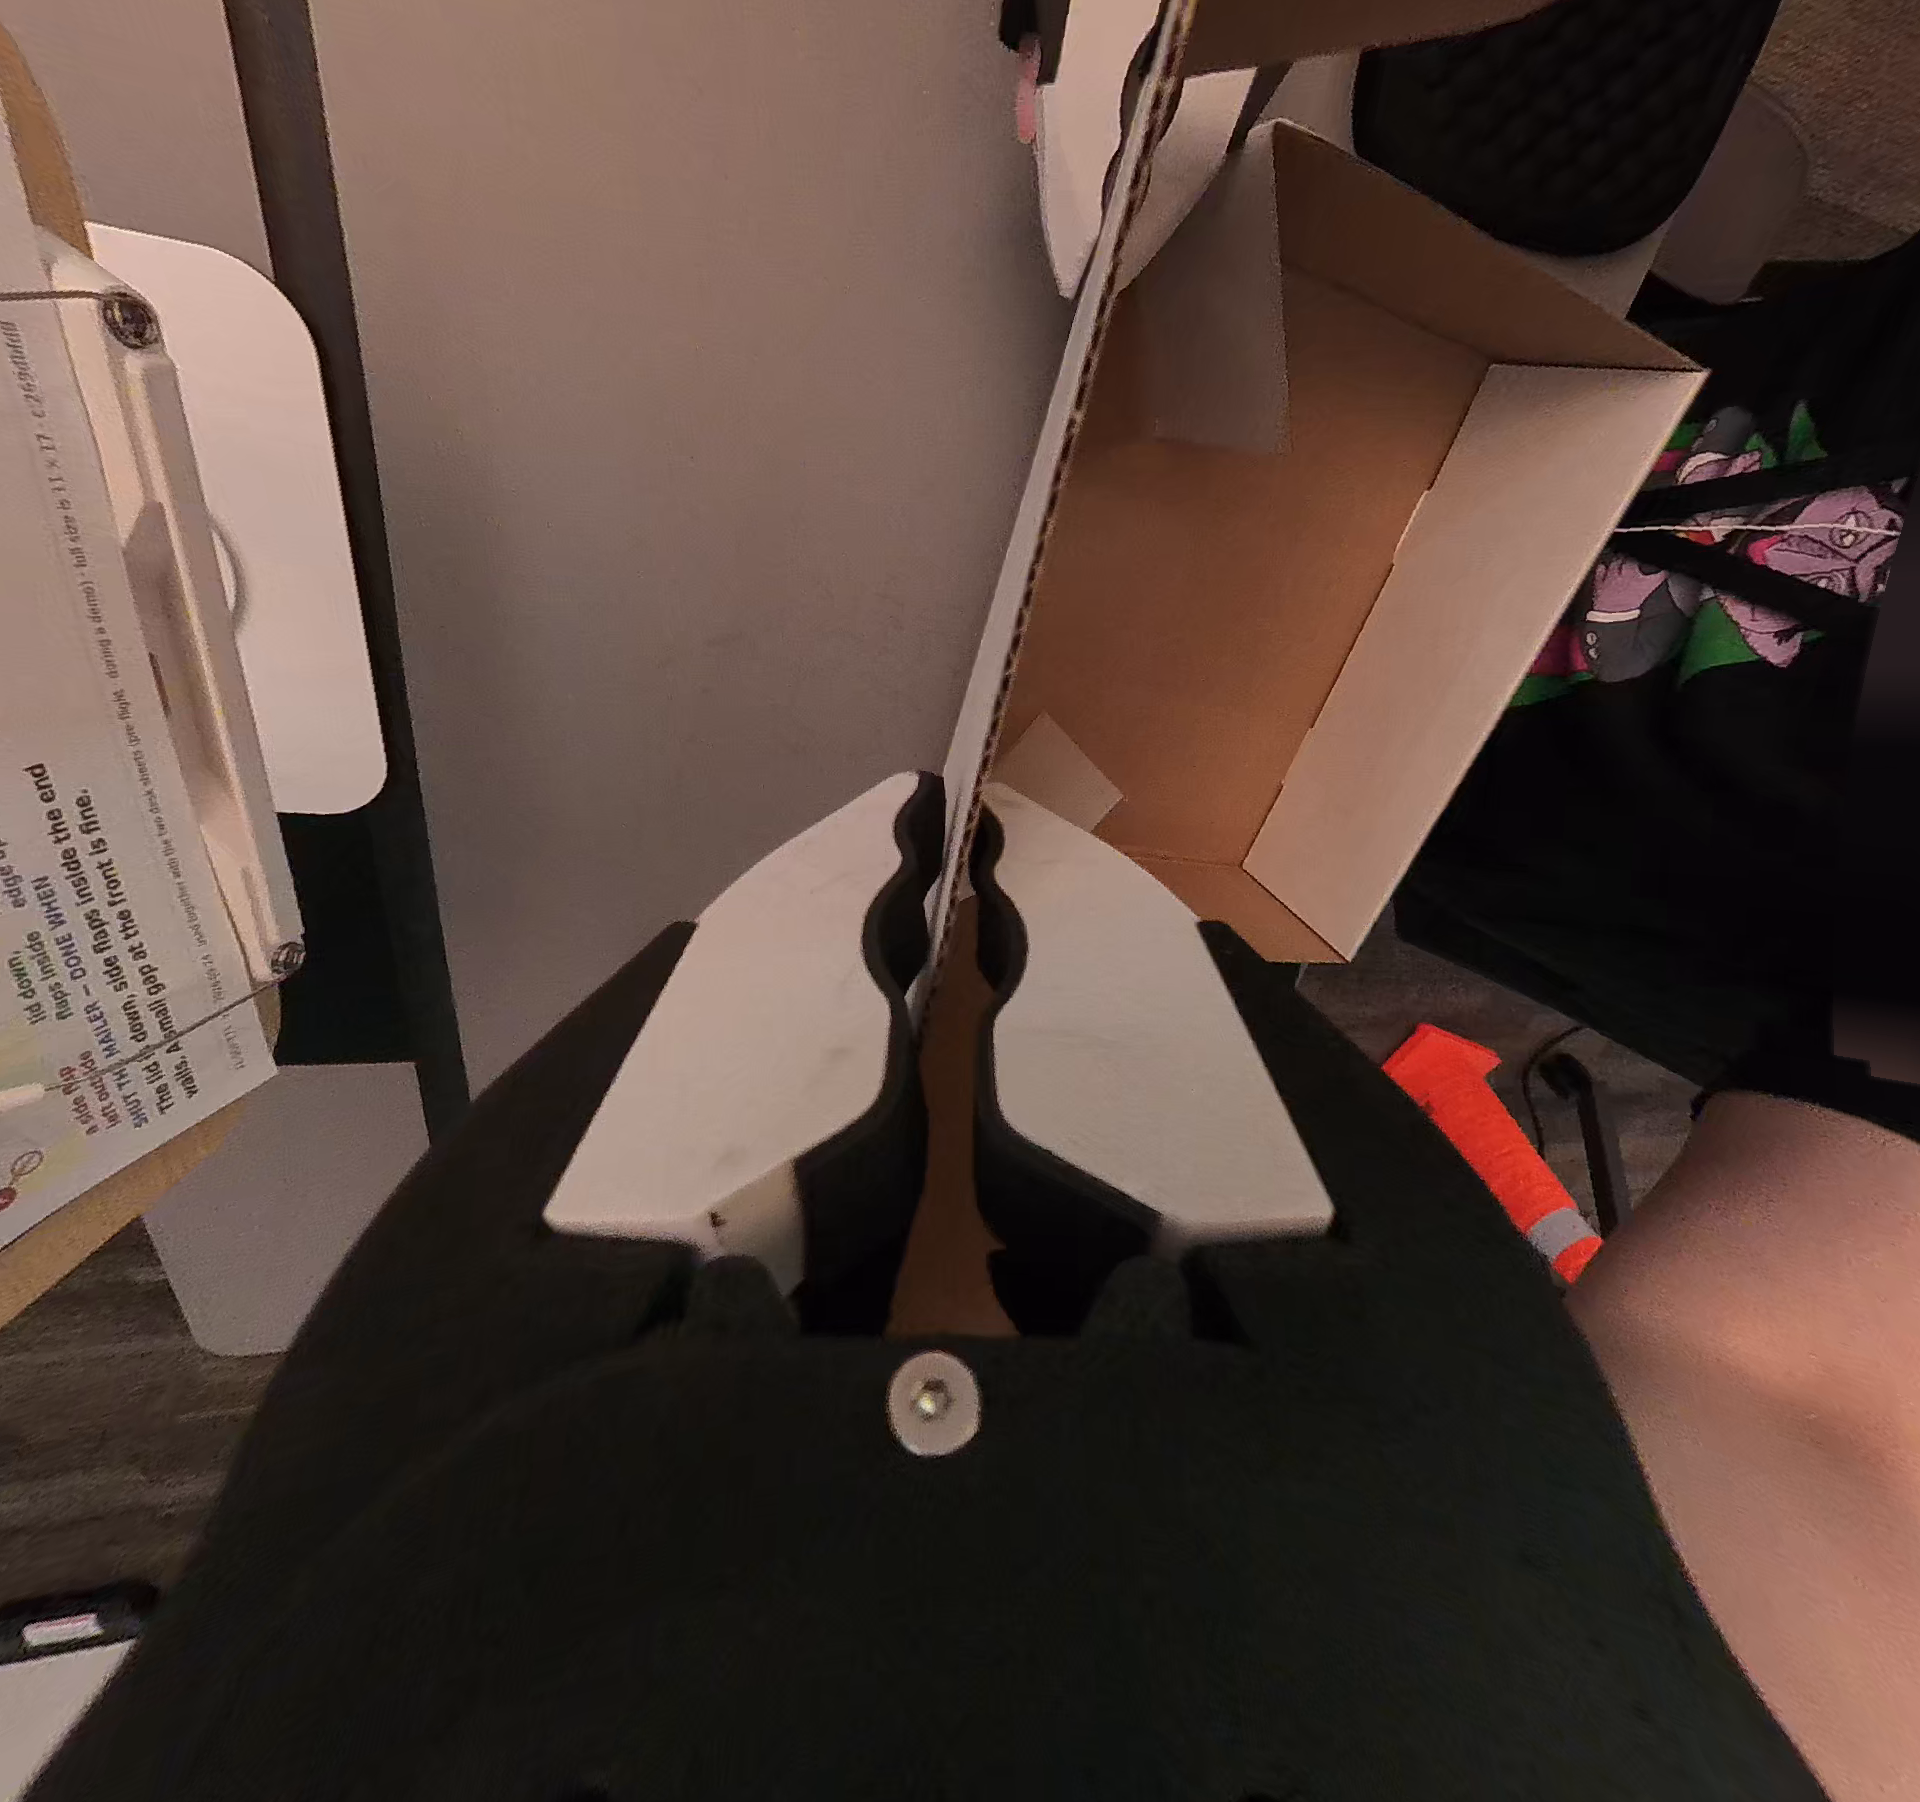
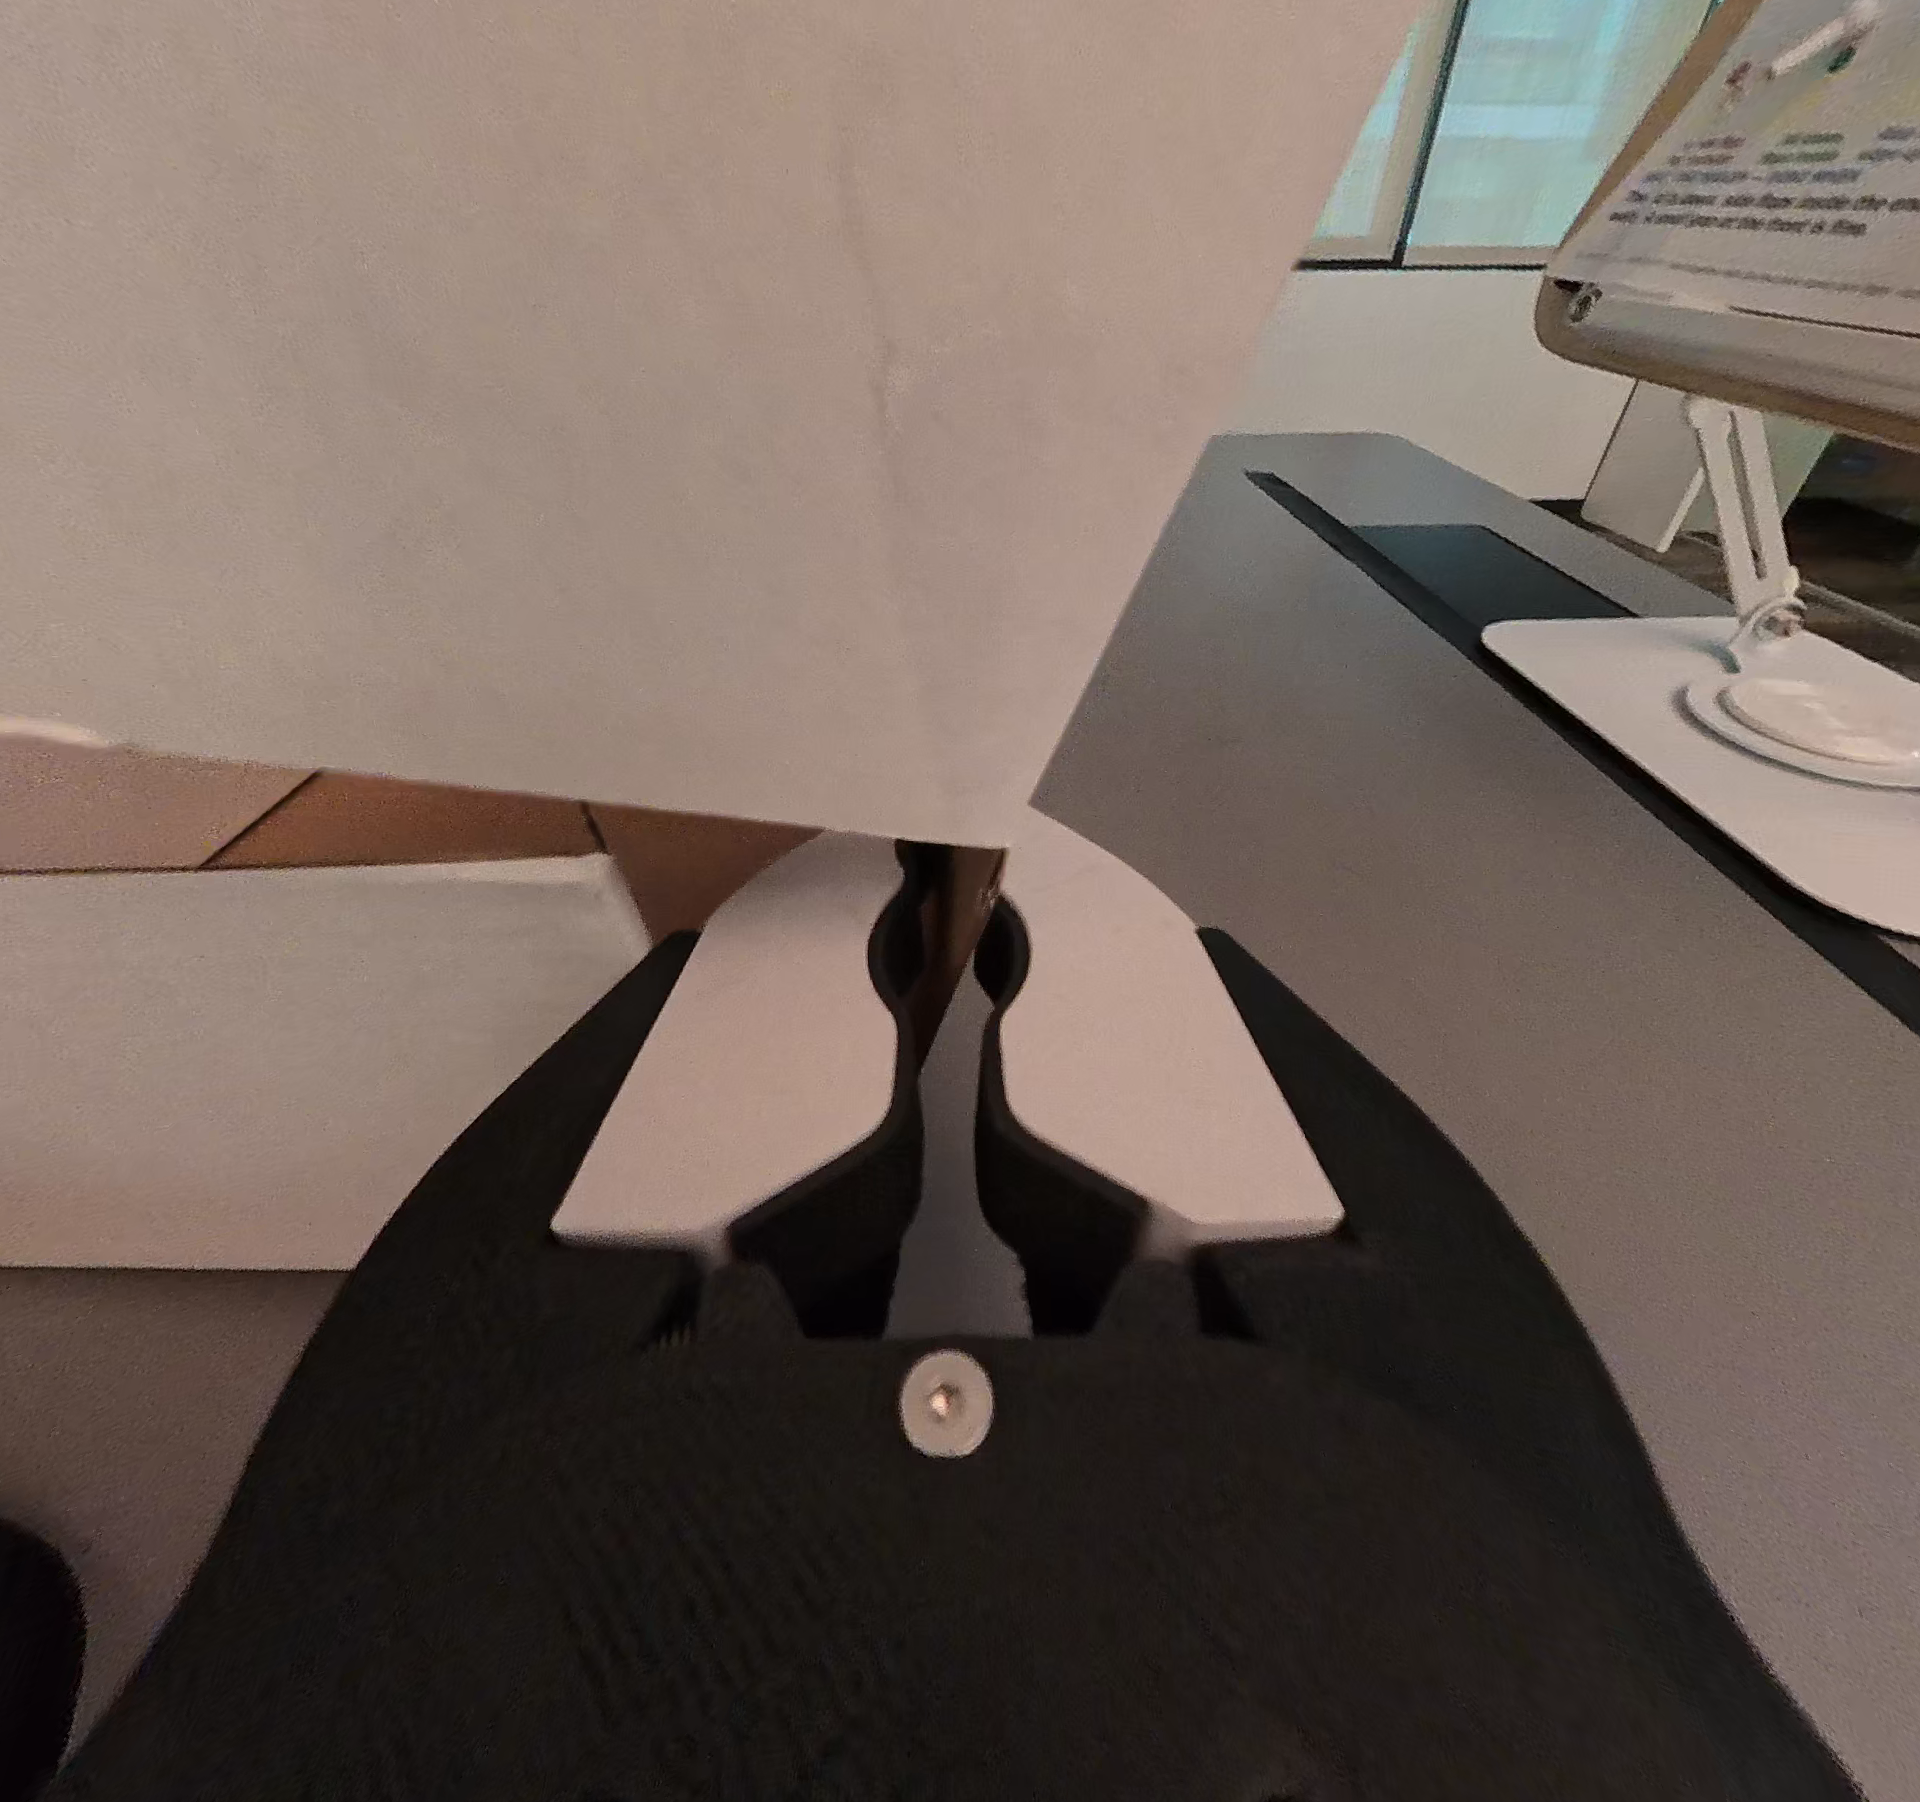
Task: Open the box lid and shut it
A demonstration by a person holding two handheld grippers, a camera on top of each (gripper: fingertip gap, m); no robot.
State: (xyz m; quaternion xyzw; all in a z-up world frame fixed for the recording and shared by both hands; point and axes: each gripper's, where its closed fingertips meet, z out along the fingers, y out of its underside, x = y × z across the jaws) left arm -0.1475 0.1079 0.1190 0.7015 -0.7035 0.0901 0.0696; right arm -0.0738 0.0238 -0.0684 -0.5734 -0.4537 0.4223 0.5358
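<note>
A white cardboard box (image 1: pixel 1455 630) with a brown inside lies open in the left wrist view. Its lid (image 1: pixel 1049 464) stands raised and is seen edge-on. My left gripper (image 1: pixel 951 817) is shut on the lid's edge, one finger on each face. In the right wrist view the lid's white outer face (image 2: pixel 623 350) fills the upper left. My right gripper (image 2: pixel 951 879) is shut on its lower corner; the tips are partly hidden behind the lid. The box's white wall (image 2: pixel 260 1056) lies low at left.
A tilted stand holding a printed sheet (image 1: pixel 104 713) is at the left; it also shows in the right wrist view (image 2: pixel 1766 142) on a white base (image 2: pixel 1714 744) on the grey table (image 2: pixel 1351 817). An orange object (image 1: pixel 1496 1139) and a person's leg (image 1: pixel 1766 1389) are at right.
</note>
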